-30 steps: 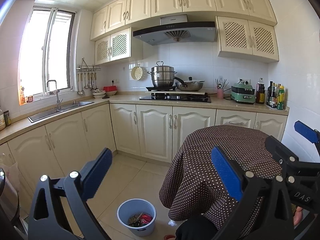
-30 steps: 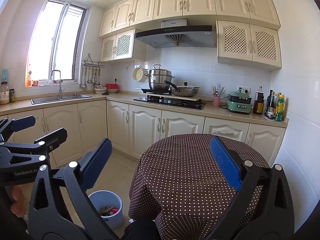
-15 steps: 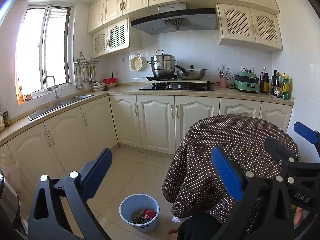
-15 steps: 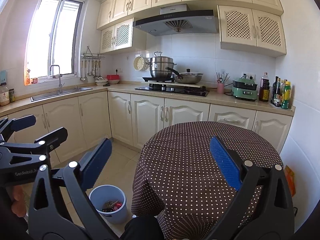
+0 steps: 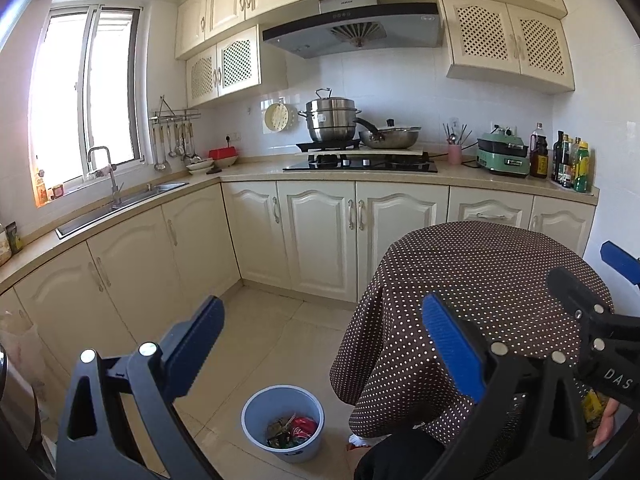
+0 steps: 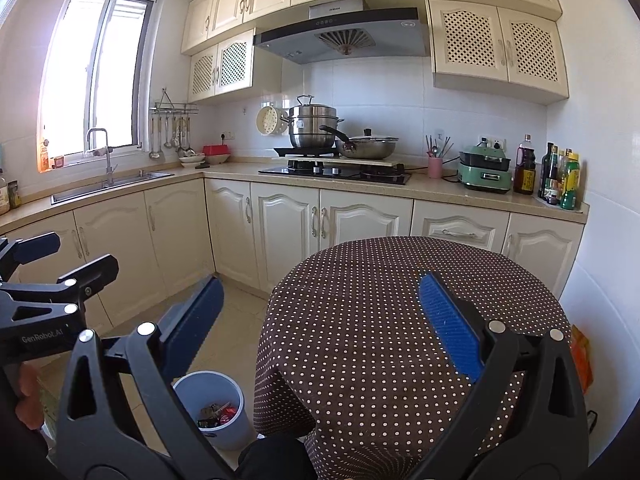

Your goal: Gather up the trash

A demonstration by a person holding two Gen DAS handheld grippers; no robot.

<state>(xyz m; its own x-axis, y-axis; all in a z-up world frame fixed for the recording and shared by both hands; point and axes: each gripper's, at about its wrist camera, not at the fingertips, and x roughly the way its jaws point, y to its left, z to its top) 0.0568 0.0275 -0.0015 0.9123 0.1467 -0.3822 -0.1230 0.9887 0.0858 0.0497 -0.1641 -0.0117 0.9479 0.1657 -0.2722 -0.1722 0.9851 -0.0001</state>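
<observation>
A light blue bin stands on the tiled floor beside the round table, with red and dark wrappers inside; it also shows in the right wrist view. My left gripper is open and empty, held high over the floor and the table's left edge. My right gripper is open and empty above the round table with the brown dotted cloth. The table top shows no trash on it.
Cream cabinets and a counter run along the left and far walls, with sink, stove and pots, and bottles. An orange packet lies by the right wall. Tiled floor lies between table and cabinets.
Both grippers have tilted slightly downward, so the bin and table sit higher in view. Jaws stay open and empty.
</observation>
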